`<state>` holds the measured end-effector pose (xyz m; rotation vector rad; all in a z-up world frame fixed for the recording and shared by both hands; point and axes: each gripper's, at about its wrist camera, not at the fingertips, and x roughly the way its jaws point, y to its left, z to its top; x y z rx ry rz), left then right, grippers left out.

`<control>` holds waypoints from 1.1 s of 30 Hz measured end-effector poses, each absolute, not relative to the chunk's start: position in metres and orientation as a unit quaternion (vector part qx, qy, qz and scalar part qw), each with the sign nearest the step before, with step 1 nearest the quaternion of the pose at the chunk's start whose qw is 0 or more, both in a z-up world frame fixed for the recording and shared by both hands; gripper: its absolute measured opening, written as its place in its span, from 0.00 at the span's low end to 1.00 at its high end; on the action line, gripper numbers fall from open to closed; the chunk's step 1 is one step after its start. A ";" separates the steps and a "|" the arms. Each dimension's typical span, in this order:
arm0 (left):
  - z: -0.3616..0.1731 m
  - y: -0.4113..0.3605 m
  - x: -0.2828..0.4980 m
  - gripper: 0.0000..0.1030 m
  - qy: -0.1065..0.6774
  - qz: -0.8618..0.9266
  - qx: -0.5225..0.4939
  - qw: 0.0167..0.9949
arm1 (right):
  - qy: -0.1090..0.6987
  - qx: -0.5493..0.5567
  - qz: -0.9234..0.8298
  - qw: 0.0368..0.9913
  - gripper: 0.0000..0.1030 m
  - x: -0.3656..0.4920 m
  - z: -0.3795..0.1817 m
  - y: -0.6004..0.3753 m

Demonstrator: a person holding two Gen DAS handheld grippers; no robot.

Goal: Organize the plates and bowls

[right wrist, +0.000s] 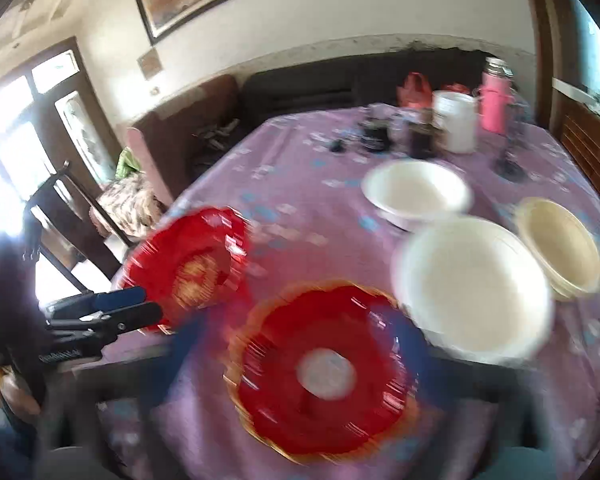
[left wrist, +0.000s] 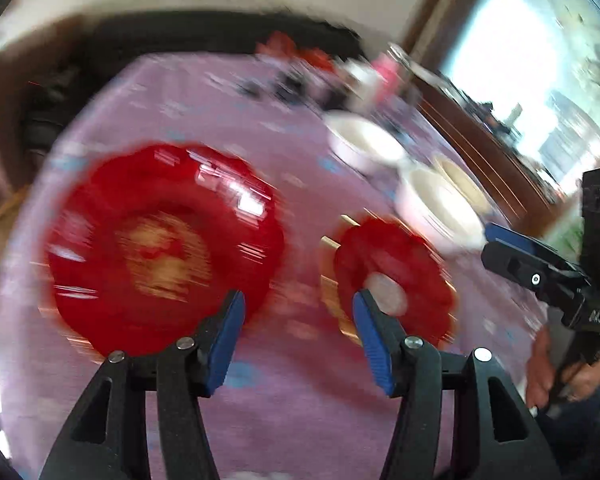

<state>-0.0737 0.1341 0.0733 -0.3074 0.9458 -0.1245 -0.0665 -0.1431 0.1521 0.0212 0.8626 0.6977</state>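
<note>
Two red scalloped plates lie on the purple tablecloth: a bigger one with a gold picture, and one with a gold rim and white centre. My left gripper hangs open above the cloth between the two plates, with nothing between its blue pads. My right gripper is a blur, its jaws spread wide over the gold-rimmed plate and not touching it. Behind stand two white bowls and a cream stack of bowls. Each gripper also shows in the other view: right gripper, left gripper.
At the table's far end stand a white jar, a pink bottle, dark jars and a red bag. A dark sofa runs behind the table, with a chair to the left. A hand holds the right gripper.
</note>
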 end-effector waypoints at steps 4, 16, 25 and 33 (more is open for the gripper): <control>0.054 0.105 -0.056 0.54 0.489 -0.066 -0.137 0.859 | 0.502 0.104 0.316 0.798 0.42 -0.047 0.116 -0.198; 0.023 0.078 -0.020 0.29 0.508 -0.004 -0.102 0.855 | 0.552 0.194 0.312 0.749 0.25 -0.019 0.056 -0.210; 0.026 0.055 -0.030 0.23 0.471 0.025 -0.013 0.881 | 0.533 0.059 0.259 0.803 0.11 -0.046 0.066 -0.187; 0.032 0.052 -0.046 0.25 0.451 0.048 0.009 0.891 | 0.508 0.007 0.247 0.825 0.12 -0.059 0.082 -0.172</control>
